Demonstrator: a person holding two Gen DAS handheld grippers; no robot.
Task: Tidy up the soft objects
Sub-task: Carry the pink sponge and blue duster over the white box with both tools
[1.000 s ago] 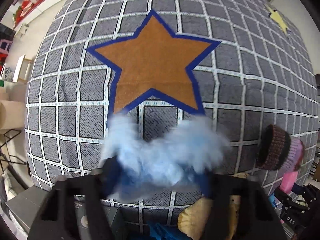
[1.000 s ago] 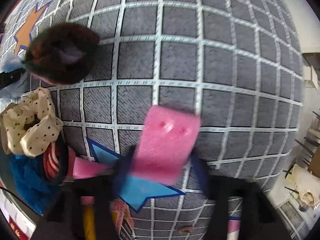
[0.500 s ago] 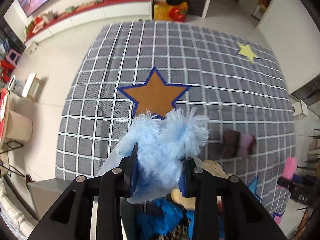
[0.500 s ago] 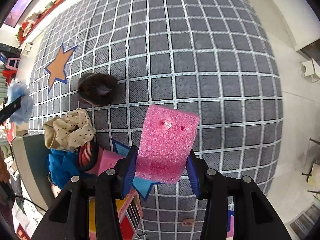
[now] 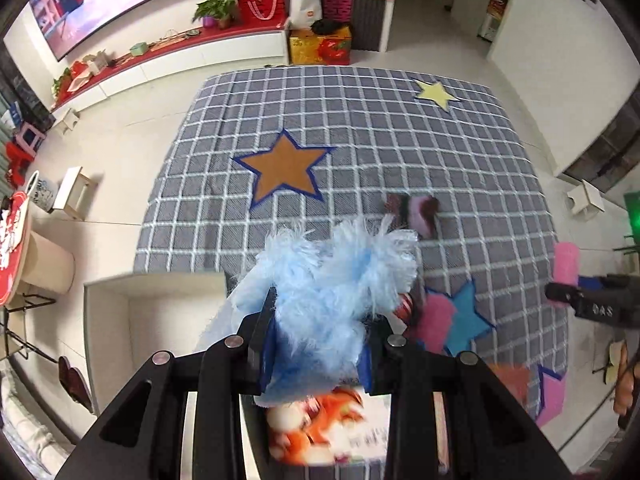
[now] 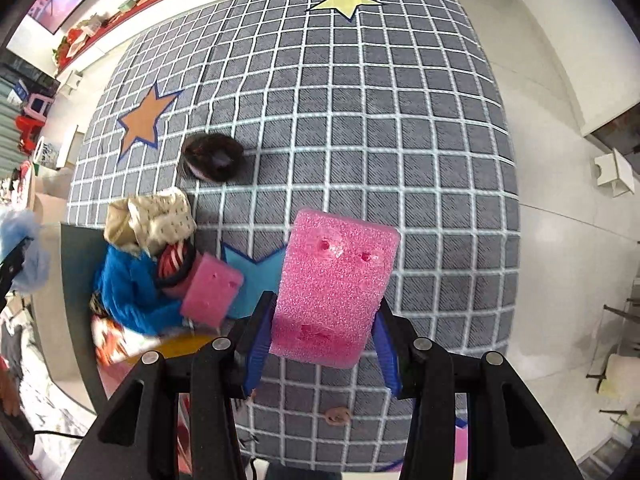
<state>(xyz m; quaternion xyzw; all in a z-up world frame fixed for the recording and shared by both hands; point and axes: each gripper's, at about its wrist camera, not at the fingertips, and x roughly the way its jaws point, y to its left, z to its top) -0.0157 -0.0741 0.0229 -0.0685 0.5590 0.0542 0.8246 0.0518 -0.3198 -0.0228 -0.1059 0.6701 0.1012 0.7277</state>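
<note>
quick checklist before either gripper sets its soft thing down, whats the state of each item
1. Left gripper grip on the fluffy blue toy: ok, fingers shut on it.
2. Right gripper grip on the pink sponge: ok, clamped at its lower end.
3. Both loads off the checked rug: ok, held up high.
4. Open box free to receive: ok as far as seen; part of the inside is hidden.
5. Pile by the second pink sponge stable: cannot tell, it is blurred.
6. Grippers apart from each other: ok.
</note>
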